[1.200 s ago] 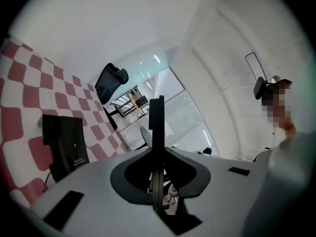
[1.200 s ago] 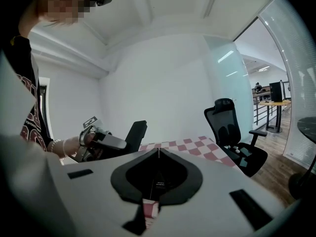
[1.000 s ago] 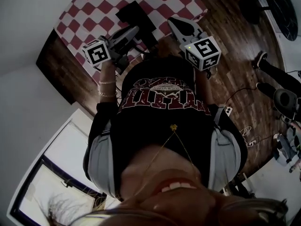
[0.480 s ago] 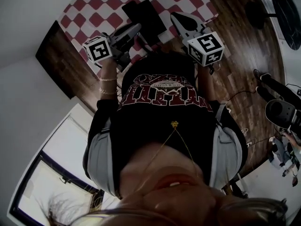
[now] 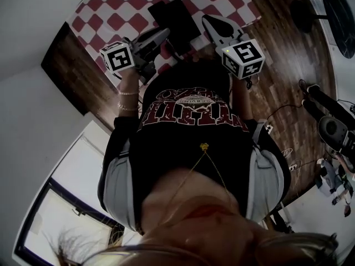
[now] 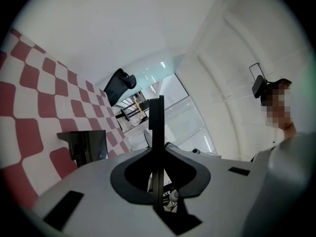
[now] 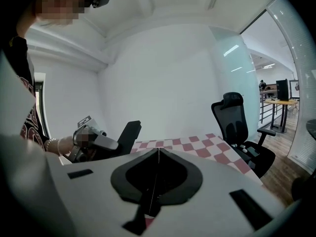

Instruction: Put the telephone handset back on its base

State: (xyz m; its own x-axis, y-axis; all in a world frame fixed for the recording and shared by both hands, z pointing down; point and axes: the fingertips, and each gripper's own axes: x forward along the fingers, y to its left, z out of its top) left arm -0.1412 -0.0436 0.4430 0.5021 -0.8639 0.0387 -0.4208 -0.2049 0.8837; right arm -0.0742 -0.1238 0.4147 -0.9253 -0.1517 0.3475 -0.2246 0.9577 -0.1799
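1. A black telephone (image 5: 175,18) is seen on the red-and-white checked cloth (image 5: 122,10) of the table, just ahead of both grippers and touched by neither. Whether the handset is seated in its base cannot be told: the two parts are not separable in any view.
2. The left gripper (image 6: 156,112) is held level, with its jaws pressed together and nothing between them.
3. The right gripper (image 7: 158,154) is tilted a little downward; its jaws are also closed to a thin line, and nothing is gripped.
4. The near edge of the table is hidden in the head view by the person's dark shirt (image 5: 191,126).
5. In the left gripper view the telephone is cut off below by the gripper's grey body; in the right gripper view it is partly covered by the left gripper.
6. In the head view the telephone's long axis is seen to run away from the person, across the cloth; from the right gripper it appears as a slanted slab.
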